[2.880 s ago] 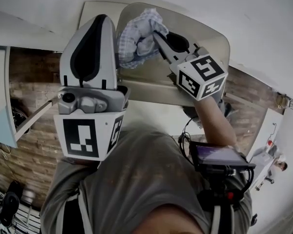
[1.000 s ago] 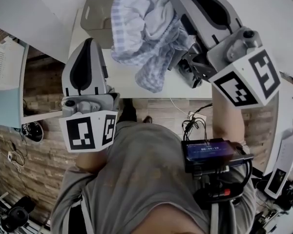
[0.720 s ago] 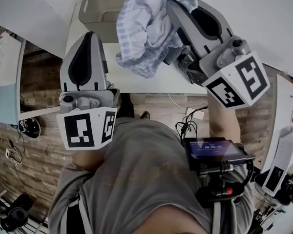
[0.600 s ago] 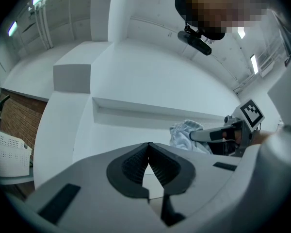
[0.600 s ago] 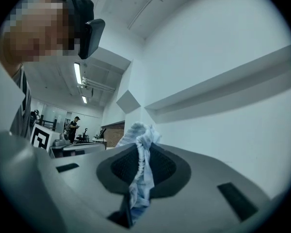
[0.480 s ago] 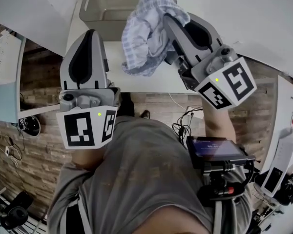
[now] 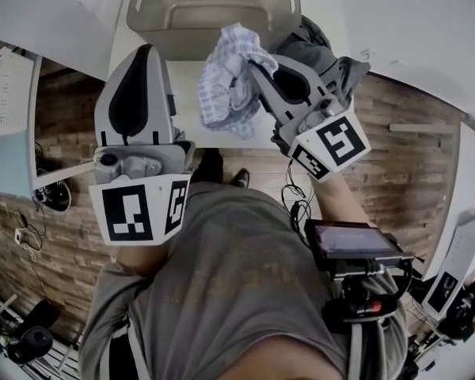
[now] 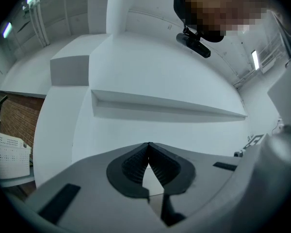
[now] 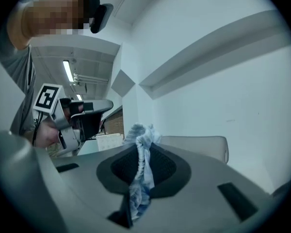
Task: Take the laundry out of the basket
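Cloth, checked, hangs pinched in the right claw over the tabletop, at 6 o'clock from the basket. Left claw, at 9 o'clock of the cloth, is pressed together, empty.

A white tabletop stood over a brown wood-plank floor. The plain white wall carried a long white ledge. A fluorescent tube glowed overhead.
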### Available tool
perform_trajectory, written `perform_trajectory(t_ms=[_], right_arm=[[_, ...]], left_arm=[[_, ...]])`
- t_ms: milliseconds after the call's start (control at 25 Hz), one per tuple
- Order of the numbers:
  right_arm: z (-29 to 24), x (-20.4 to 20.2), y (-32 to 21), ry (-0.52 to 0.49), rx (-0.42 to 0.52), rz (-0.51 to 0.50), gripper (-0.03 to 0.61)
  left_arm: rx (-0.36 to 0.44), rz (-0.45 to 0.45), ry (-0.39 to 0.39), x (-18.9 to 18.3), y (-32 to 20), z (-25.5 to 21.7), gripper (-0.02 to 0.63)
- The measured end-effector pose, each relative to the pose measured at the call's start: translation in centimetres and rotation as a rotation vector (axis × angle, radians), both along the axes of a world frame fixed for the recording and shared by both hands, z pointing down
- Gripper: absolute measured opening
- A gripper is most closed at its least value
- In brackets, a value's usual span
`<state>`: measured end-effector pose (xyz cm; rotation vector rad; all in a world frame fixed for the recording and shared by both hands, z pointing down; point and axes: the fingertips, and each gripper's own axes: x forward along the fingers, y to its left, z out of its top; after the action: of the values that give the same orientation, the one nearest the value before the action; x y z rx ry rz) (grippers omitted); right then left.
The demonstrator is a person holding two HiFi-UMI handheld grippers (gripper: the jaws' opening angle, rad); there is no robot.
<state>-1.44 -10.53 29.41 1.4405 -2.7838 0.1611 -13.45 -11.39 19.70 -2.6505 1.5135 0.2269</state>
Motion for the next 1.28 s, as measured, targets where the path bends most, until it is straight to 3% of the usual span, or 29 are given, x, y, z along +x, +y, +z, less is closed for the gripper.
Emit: perform_trajectory(t_ms=[520, 800, 960, 1280], right_arm=[[12.9, -1.5, -3.3, 0.016, -0.184, 0.005, 0.051], [16.2, -2.6, -4.1, 0.035, -0.246, -0.014, 0.06], [16.6, -3.2, -4.4, 0.037, -0.272, -0.025, 0.091], [16.3, -3.3, -3.4, 0.045, -0.316, -0.062, 0.213]], left_arm=[[-0.047, -0.025, -0.04, -0.2, -2.9, 1.7, 0.008], [-0.061, -0.042, -0.051, -0.2, -4.0, 2.2, 0.008], [-0.062, -0.044, -0.053, -0.7, -4.0, 2.3, 0.008], [-0.044, -0.048, -0.043, -1.0, -3.0, 1.8, 0.008]])
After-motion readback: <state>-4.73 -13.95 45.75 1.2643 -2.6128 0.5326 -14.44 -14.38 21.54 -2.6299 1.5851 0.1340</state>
